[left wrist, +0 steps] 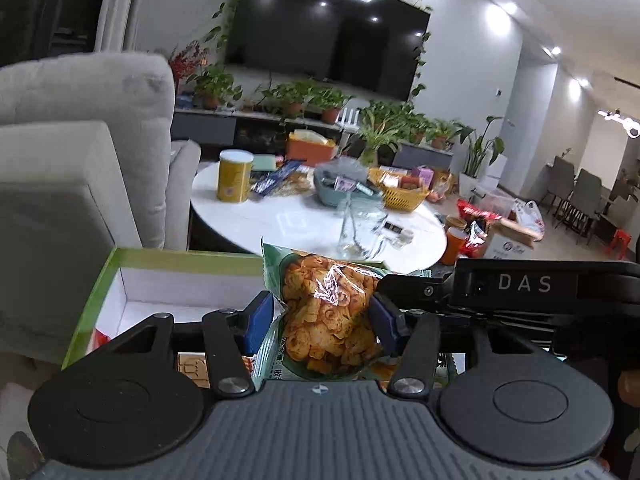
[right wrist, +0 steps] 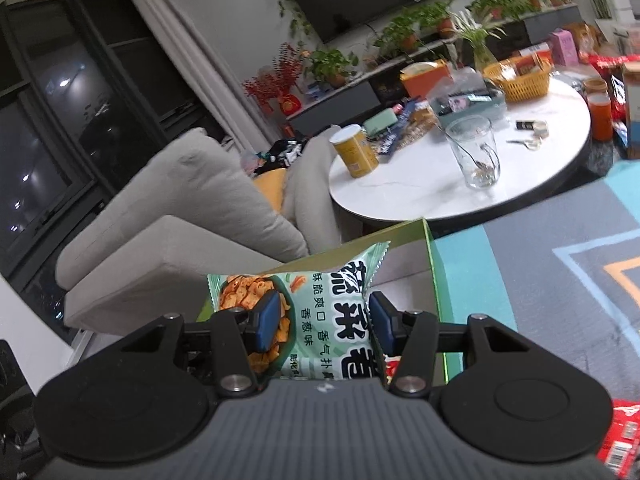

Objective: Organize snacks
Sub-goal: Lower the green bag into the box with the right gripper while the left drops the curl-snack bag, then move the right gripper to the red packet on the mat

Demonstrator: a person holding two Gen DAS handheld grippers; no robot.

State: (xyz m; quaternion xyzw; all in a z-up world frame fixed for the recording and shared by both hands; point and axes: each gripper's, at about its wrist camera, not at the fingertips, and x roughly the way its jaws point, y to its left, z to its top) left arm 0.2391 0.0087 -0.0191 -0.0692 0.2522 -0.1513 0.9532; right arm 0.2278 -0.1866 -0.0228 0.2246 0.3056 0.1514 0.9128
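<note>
I have both claws clamped on one green snack bag (left wrist: 328, 312): my left claw (left wrist: 322, 320) pinches the clear end showing the orange chips, my right claw (right wrist: 322, 322) the printed end. The bag hangs over an open green-rimmed box (left wrist: 132, 264), with the round white worktop (left wrist: 296, 220) beyond.

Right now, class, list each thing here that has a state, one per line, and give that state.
left gripper: shut on a snack bag.
right gripper: shut on a second snack bag.
green box: open, no lid on it.
glass mug: upright, nearly empty.
yellow can: upright, lid on.
TV: off.
</note>
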